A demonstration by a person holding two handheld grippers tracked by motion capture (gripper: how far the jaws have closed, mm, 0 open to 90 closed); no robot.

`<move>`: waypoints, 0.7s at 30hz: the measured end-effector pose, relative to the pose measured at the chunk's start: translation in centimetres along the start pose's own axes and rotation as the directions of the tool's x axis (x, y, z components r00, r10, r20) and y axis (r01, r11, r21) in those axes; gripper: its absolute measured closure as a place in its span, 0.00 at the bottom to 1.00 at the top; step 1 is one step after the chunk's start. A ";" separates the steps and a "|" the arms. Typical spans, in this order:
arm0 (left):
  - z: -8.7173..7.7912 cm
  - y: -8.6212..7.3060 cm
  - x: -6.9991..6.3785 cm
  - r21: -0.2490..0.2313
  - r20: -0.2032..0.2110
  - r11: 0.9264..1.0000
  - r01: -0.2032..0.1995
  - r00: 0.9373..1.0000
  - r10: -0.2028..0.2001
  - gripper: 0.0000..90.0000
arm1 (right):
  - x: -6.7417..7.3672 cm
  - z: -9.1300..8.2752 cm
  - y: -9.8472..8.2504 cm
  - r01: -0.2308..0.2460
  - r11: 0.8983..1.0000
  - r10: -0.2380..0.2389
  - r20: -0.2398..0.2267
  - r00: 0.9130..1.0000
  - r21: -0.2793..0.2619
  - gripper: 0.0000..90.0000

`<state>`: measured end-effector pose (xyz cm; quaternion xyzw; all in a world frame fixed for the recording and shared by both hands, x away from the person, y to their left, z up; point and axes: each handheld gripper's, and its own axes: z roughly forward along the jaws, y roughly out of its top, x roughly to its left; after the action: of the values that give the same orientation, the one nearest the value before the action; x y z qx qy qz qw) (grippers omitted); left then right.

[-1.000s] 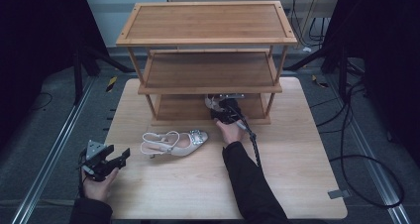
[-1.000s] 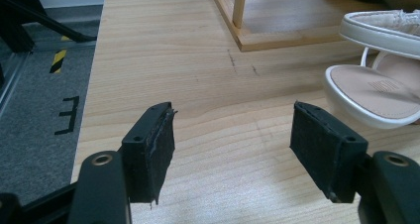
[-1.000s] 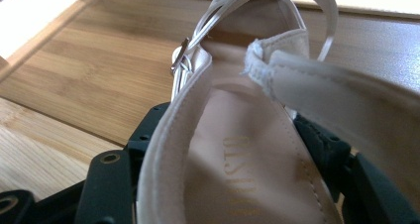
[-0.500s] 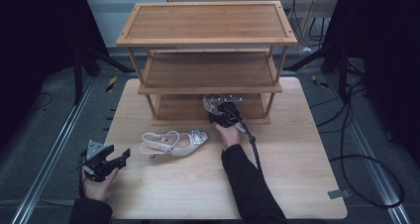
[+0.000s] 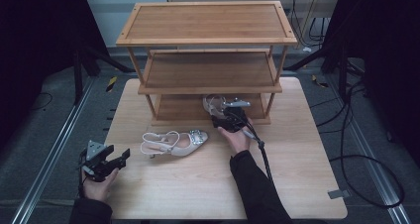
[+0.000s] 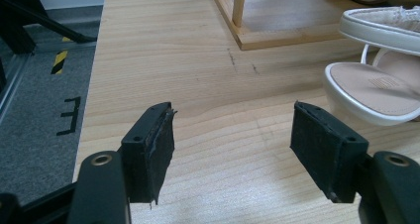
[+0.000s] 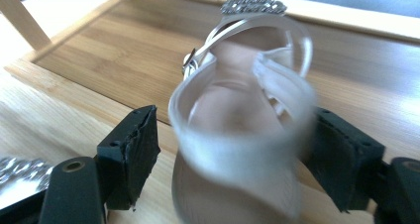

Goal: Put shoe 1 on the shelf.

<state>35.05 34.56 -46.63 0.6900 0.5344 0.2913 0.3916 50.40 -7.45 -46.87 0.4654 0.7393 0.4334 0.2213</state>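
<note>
Wooden desk (image 5: 297,184) carries all items. At far left I note my left hand-held gripper (image 6: 233,149) low over the desk, jaws spread wide, holding nothing. Just right of it, one silver sandal (image 5: 174,143) lies on its side on the desk, in front of the bamboo shoe rack (image 5: 208,40). The rack's top and middle shelves are bare. My right hand-held gripper (image 7: 233,149) sits at the bottom shelf's front edge, jaws parted around the second sandal (image 7: 242,130); whether they touch it, I cannot tell.
</note>
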 end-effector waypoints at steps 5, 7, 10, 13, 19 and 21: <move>0.1 0.0 -0.1 0.000 -0.002 1.000 -0.002 1.000 0.002 0.36 | 0.3 -1.0 -1.3 0.006 1.000 -0.006 -0.017 1.000 0.002 0.31; 0.0 0.0 -0.1 -0.001 -0.002 1.000 -0.001 1.000 0.001 0.36 | 0.5 -1.0 -2.2 0.034 0.999 -0.034 -0.001 0.999 0.011 0.35; 0.0 0.0 -0.1 0.000 -0.001 1.000 -0.002 1.000 0.002 0.36 | 0.4 -0.4 -2.7 0.029 0.999 -0.029 -0.006 1.000 0.037 0.42; 0.0 0.0 -0.1 0.000 -0.002 1.000 -0.002 1.000 0.002 0.36 | 0.3 0.4 -3.1 0.033 0.998 -0.033 0.000 0.999 0.048 0.58; 0.0 0.0 -0.1 0.001 0.000 1.000 -0.001 1.000 0.001 0.36 | 0.1 1.3 -3.3 0.007 0.997 -0.008 0.013 1.000 0.078 0.83; 0.0 0.0 -0.1 0.001 -0.001 1.000 -0.001 1.000 0.001 0.36 | 0.3 1.5 -3.4 0.042 0.996 -0.045 0.037 0.998 0.082 0.86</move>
<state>35.05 34.48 -46.64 0.6903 0.5343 0.2915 0.3911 49.66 -7.20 -50.50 0.4663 0.7617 0.3890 0.2260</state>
